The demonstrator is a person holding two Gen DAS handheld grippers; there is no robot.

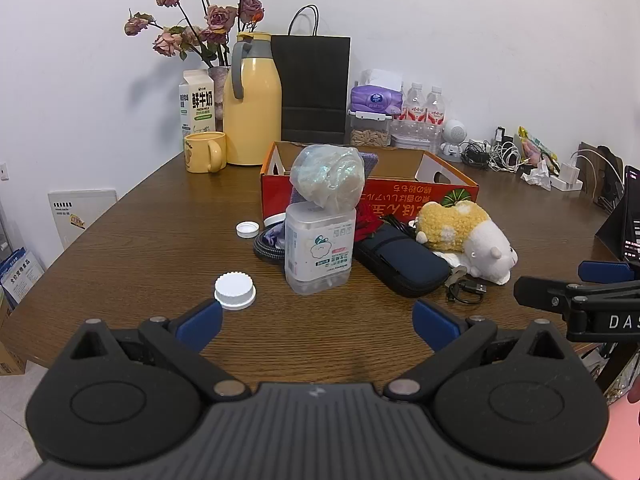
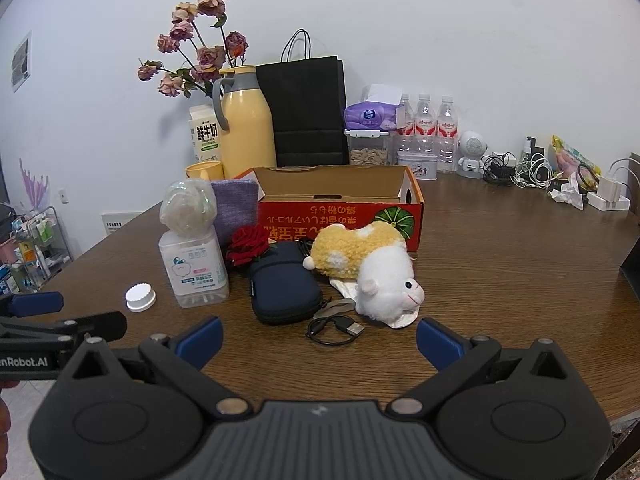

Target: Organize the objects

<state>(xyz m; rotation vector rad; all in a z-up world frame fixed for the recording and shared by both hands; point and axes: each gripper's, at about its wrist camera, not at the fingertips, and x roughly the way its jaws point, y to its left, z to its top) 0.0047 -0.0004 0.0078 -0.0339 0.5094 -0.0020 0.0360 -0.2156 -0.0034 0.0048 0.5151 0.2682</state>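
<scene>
Nothing has been picked up yet, so this looks like the very start of the tidying: the left gripper [image 1: 316, 324] and the right gripper [image 2: 319, 342] both hover low over the near edge of the wooden table [image 2: 500, 264] with their blue fingers spread wide and nothing between them. The loose things lie in a cluster in front of the open orange box [image 2: 340, 216], which is probably where they are meant to go (that is a guess from the task alone). Nearest the right gripper are the short black cable [image 2: 334, 330] and the plush sheep [image 2: 368, 268], with the dark zip pouch [image 2: 286, 288] just beside them; nearest the left gripper is the white cap [image 1: 235, 290], and behind it the clear plastic jar [image 1: 319, 250] with a crumpled bag [image 1: 328, 178] perched on top. A sensible next move is to close on one near item, such as the sheep or the cap, then lift it over the box's front wall. The crowding is the trouble: the sheep lies on some paper and touches the pouch, the cable is flat and thin, and the bag could tumble if the jar is nudged. A red fabric rose [image 2: 248, 246] sits wedged between jar and pouch.
</scene>
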